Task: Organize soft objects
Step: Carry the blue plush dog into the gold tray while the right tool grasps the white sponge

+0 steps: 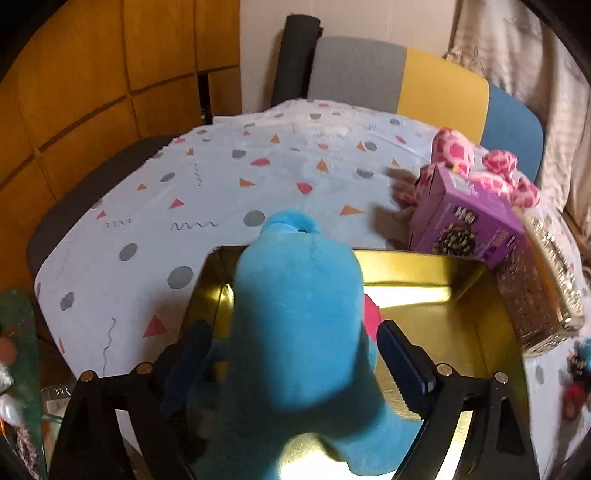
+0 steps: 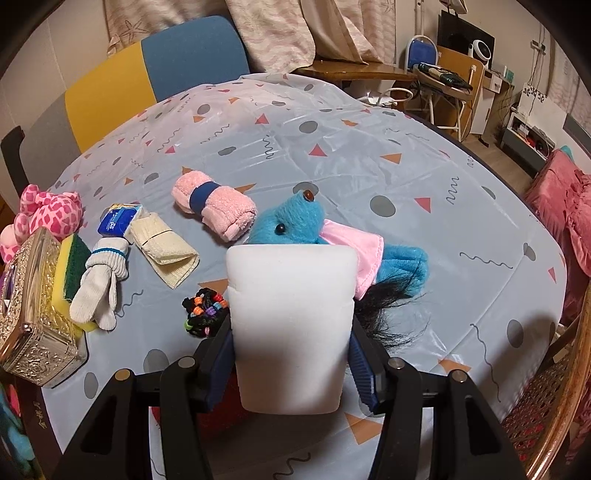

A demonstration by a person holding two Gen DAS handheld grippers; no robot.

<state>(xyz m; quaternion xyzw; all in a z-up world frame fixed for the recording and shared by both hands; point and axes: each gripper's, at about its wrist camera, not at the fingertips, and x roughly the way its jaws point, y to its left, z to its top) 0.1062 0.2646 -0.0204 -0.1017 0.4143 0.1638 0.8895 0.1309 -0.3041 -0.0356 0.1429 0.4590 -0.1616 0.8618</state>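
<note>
A patterned tablecloth (image 2: 369, 155) covers the table. At its far edge, a chair (image 2: 155, 70) in grey, yellow and blue. On the left, an ornate silver box (image 2: 33, 314) sits near the cloth's edge, with a purple carton (image 1: 469, 221) leaning against it. Curtains (image 2: 295, 29) hang behind, and a cluttered desk (image 2: 458, 77) stands far right.

Your left gripper (image 1: 295, 363) is closed on a blue plush toy (image 1: 299, 332), its fingers (image 1: 400, 363) pressed against both flanks. You're holding the toy over the open gold tin (image 1: 424, 273), which sits at the bench's near edge on the patterned cloth (image 1: 221, 177). A purple box (image 1: 465, 218) leans at the tin's far right corner, touching a pink spotted plush (image 1: 491, 170) behind it. A silver embossed box (image 1: 539, 291) stands against the tin's right wall
</note>
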